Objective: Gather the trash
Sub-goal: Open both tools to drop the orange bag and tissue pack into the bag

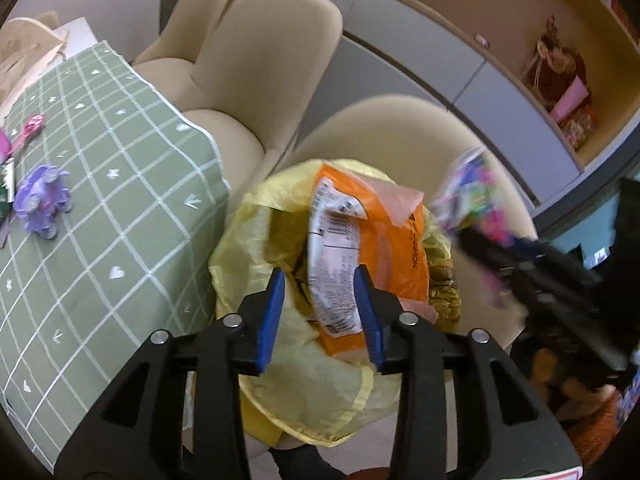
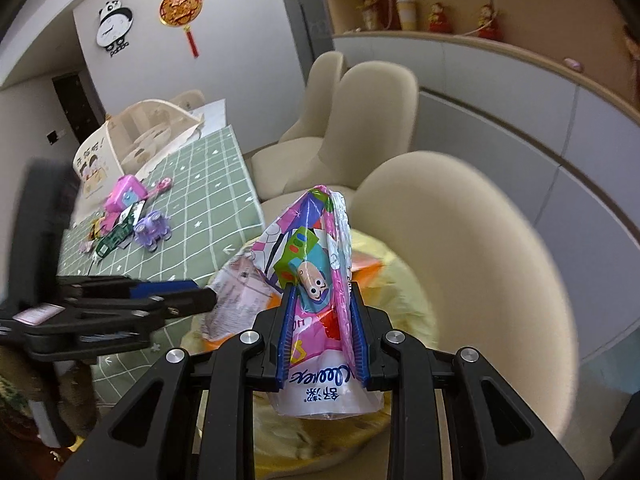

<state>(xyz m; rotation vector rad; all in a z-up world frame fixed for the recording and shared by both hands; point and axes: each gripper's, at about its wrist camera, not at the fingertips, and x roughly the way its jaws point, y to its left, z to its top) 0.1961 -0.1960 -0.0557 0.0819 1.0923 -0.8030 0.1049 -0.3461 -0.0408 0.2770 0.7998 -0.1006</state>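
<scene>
Wrapper (image 2: 320, 280) clamped in right tool (image 2: 320, 328) (left view blurs it); left tool (image 1: 320, 312) open above bag (image 1: 288, 360).

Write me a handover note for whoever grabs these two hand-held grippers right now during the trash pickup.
Left hand-held gripper: open, over the yellow trash bag on the beige chair; the orange wrapper lies in the bag below it, not gripped.
Right hand-held gripper: shut on the colourful tissue pack wrapper, above the bag.
Done: orange wrapper is in the bag.
Left: drop the tissue wrapper in. On the green tablecloth remain a purple toy and a small pile of pink items and packets; which of these are trash is unclear.
</scene>
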